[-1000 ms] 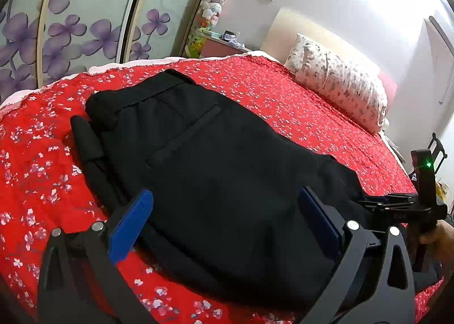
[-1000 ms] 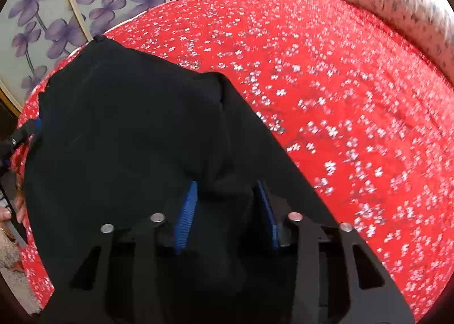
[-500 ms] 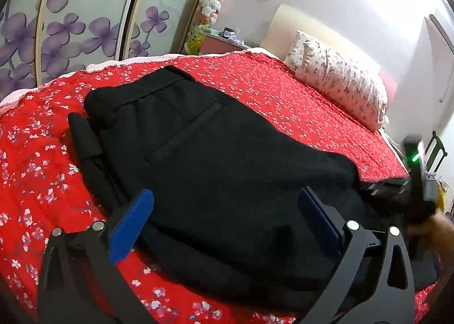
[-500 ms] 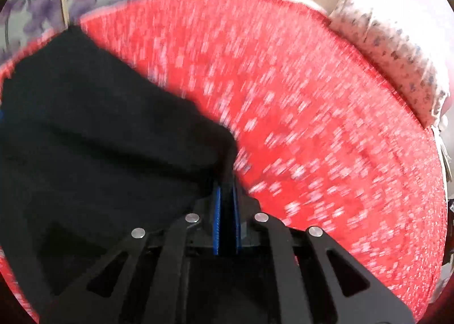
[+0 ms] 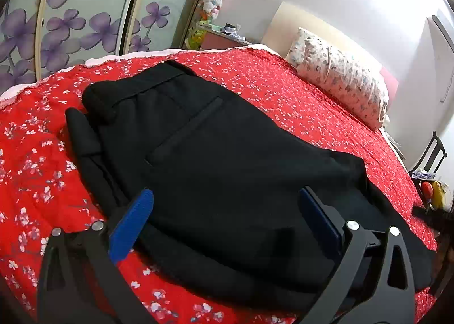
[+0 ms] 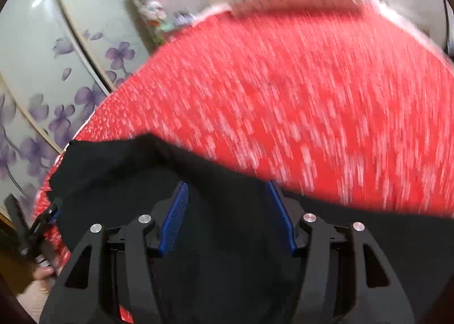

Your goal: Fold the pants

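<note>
Bed: a wide bed under a red quilted cover with small white flowers (image 5: 312, 103) carried everything; a flower-print pillow (image 5: 340, 77) lay along its far edge.
Pants: the black fabric pants (image 5: 227, 171) lay folded into a thick stack near the bed's front edge, waistband toward the far left corner, likely kept close for easy reach.
Loose layer: a lower layer (image 5: 397, 219) stuck out at the stack's right end, probably needing tidying.
Left gripper: the black left gripper with blue pads (image 5: 224, 219) hovered above the stack's near end, fingers spread wide and empty, seemingly waiting.
Right gripper: the right gripper (image 6: 227, 210) had just been opening; its fingers stood apart over black cloth, pads not pressing it, the view blurred.
</note>
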Tool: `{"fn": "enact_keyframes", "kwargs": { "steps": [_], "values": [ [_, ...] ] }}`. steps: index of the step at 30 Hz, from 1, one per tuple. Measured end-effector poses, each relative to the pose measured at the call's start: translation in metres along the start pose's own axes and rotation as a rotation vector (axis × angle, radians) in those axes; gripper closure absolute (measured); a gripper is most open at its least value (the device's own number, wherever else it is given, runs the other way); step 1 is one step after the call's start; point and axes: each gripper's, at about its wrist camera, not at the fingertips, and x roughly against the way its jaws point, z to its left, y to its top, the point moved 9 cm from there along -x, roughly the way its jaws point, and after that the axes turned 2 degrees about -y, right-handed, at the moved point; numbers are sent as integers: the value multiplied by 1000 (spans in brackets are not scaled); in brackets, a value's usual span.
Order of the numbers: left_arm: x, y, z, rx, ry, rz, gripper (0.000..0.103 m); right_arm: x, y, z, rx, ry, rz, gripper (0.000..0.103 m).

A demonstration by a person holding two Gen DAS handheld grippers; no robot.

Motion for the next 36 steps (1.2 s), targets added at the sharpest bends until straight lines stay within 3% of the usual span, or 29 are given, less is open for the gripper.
{"fn": "enact_keyframes", "kwargs": {
  "steps": [1, 2, 3, 4, 6, 9, 11, 15, 19, 22, 25, 26, 29, 31, 33, 36],
  "values": [
    [0, 0, 0, 2, -2, 0, 2, -9, -12, -22, -52, -72, 48, 44],
    [1, 1, 0, 5, -9, 0, 2, -16, -26, -52, -109, -171, 92, 67],
    [3, 3, 1, 16, -25, 0, 2, -13, -30, -66, -146, -175, 75, 76],
    [6, 5, 1, 25, -40, 2, 2, -5, -32, -79, -209, -168, 46, 76],
    [21, 13, 7, 40, -67, 5, 2, 19, -39, -101, -347, -176, 14, 74],
    [43, 35, 17, 49, -102, -43, 2, 50, -56, -93, -328, -122, -52, 63],
    [49, 54, 24, 52, -137, -37, 2, 71, -68, -80, -292, -59, -106, 35],
    [40, 73, 30, 78, -190, 22, 2, 99, -95, -53, -265, 85, -202, 34],
    [12, 69, 36, 92, -178, 139, 2, 84, -109, -62, -297, 82, -166, 34],
    [-13, 39, 52, 113, -114, 285, 2, 75, -121, -71, -345, 84, -144, 35],
    [-6, 29, 51, 35, -112, 260, 4, 72, -122, -69, -330, 79, -150, 34],
    [-1, 26, 47, 44, -133, 266, 4, 71, -122, -69, -320, 72, -152, 34],
    [20, 20, 24, 141, -350, 299, 4, 71, -122, -67, -312, 73, -171, 33],
    [30, 14, 15, 190, -442, 323, 3, 71, -125, -69, -310, 78, -183, 32],
    [27, 4, 8, 236, -474, 375, 3, 71, -125, -69, -304, 78, -190, 31],
    [17, -6, 13, 306, -453, 416, 3, 72, -126, -67, -296, 74, -193, 31]
  ]
}}
